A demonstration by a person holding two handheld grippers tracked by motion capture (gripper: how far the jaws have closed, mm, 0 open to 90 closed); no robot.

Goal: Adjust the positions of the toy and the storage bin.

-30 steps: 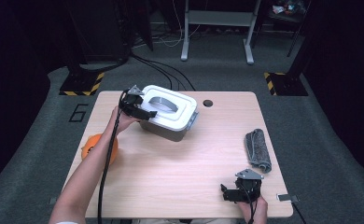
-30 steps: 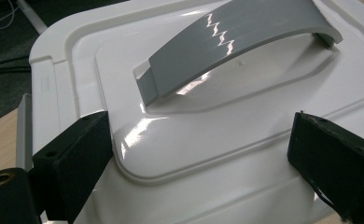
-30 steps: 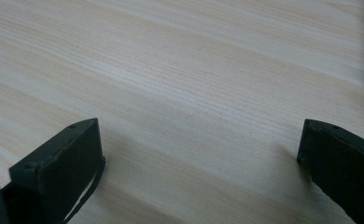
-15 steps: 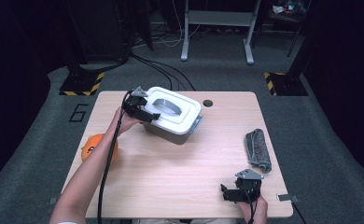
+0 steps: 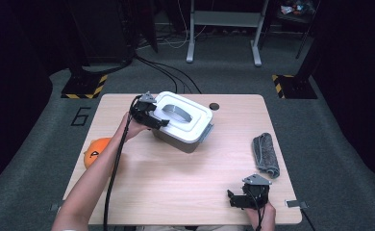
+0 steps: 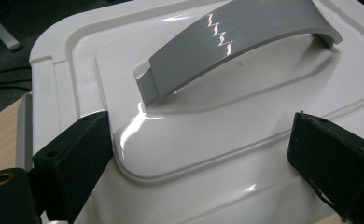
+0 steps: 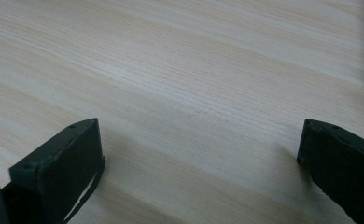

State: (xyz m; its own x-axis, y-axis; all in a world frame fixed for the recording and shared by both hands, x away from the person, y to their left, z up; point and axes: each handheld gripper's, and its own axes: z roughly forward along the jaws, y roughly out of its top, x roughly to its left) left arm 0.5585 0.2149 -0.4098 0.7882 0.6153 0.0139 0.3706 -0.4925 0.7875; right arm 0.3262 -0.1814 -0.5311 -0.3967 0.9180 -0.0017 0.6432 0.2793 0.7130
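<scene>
Left hand-held gripper (image 5: 149, 117) wide open over near corner of white lidded plastic box (image 5: 183, 122); grey arched handle (image 6: 231, 39) just ahead, nothing held. Step: approach. Next, likely: advance, close on handle. Right hand-held gripper (image 5: 243, 195) open, empty, on pale wooden surface (image 5: 176, 187).

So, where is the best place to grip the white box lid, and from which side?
Probably the grey handle arching over the lid, taken from above with one jaw on each long side: it stands clear of the recess beneath. The open left gripper hovers beside it.
</scene>
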